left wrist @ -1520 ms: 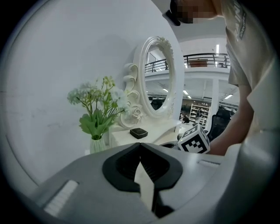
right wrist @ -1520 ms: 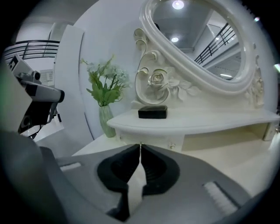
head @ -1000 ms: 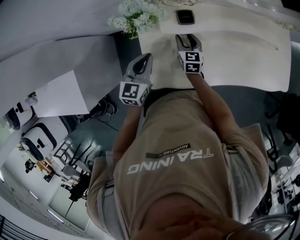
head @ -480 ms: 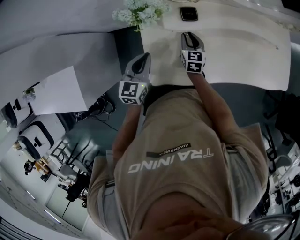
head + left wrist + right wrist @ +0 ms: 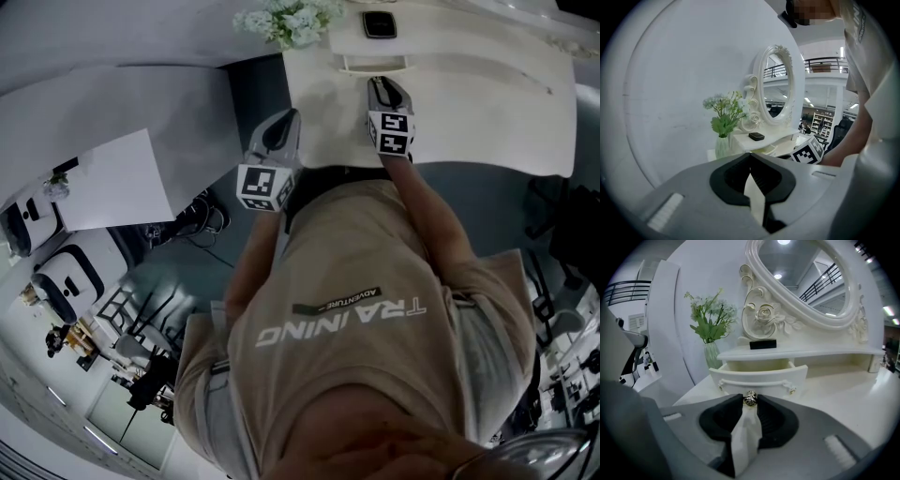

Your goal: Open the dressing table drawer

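Observation:
The white dressing table (image 5: pixel 487 103) has a small drawer (image 5: pixel 375 63) standing partly pulled out under its raised shelf. In the right gripper view the drawer front (image 5: pixel 759 376) is out and its hollow inside shows. My right gripper (image 5: pixel 750 400) is shut on the drawer's round metal knob (image 5: pixel 750 399), which sits between the fingertips. In the head view the right gripper (image 5: pixel 382 89) reaches over the tabletop to the drawer. My left gripper (image 5: pixel 281 127) hangs off the table's left edge, shut and holding nothing (image 5: pixel 750 157).
A vase of white flowers (image 5: pixel 711 324) stands left of the drawer. A black box (image 5: pixel 763 344) lies on the shelf above it, below the ornate oval mirror (image 5: pixel 806 277). A white curved wall panel (image 5: pixel 112 178) stands to the left.
The right gripper closed on the knob and drew back toward me, and the drawer slid out with it. The left gripper has barely shifted.

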The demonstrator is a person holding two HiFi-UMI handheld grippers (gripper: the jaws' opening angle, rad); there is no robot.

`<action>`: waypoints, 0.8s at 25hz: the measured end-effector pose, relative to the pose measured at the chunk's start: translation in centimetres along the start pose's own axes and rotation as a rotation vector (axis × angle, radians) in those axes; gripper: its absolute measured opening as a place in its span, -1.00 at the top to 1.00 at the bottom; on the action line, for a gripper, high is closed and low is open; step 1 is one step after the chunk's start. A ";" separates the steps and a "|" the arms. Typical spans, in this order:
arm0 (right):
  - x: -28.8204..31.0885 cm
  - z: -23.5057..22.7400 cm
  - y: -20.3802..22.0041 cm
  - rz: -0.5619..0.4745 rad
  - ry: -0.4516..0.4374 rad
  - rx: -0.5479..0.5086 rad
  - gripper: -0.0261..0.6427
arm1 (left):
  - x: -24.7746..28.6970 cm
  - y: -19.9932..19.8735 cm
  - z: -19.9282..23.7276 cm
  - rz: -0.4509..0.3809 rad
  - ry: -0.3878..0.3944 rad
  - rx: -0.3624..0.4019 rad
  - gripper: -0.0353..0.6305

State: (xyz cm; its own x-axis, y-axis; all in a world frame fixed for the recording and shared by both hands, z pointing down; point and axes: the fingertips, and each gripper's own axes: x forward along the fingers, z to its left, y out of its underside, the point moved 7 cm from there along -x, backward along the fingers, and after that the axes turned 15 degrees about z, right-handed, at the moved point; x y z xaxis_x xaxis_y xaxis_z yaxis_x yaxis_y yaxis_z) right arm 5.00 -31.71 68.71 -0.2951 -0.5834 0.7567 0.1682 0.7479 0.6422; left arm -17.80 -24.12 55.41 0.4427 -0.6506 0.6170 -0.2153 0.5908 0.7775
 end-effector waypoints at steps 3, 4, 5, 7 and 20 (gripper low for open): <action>0.0 0.3 0.5 -0.001 0.001 -0.007 0.61 | -0.6 0.6 0.1 -0.005 -0.002 -0.003 0.87; 0.0 0.3 0.6 0.001 -0.003 -0.011 0.60 | -0.8 0.7 0.1 -0.007 -0.002 -0.004 0.87; -0.1 0.4 0.7 0.006 -0.008 -0.015 0.53 | -1.1 0.8 0.1 -0.009 -0.001 -0.005 0.87; -0.9 0.3 0.9 0.016 -0.007 -0.019 0.45 | -1.8 0.7 -0.1 -0.017 0.003 -0.003 0.87; -9.9 1.0 1.2 0.011 -0.129 -0.031 0.82 | -5.2 -0.7 0.0 -0.080 0.089 0.007 0.87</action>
State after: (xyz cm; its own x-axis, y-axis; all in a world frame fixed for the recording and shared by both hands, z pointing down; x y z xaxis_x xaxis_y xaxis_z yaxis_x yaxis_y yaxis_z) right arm 7.20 -24.70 61.83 -0.4110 -0.5283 0.7430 0.2001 0.7428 0.6389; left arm -19.95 -21.19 51.67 0.5345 -0.6504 0.5397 -0.1823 0.5348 0.8251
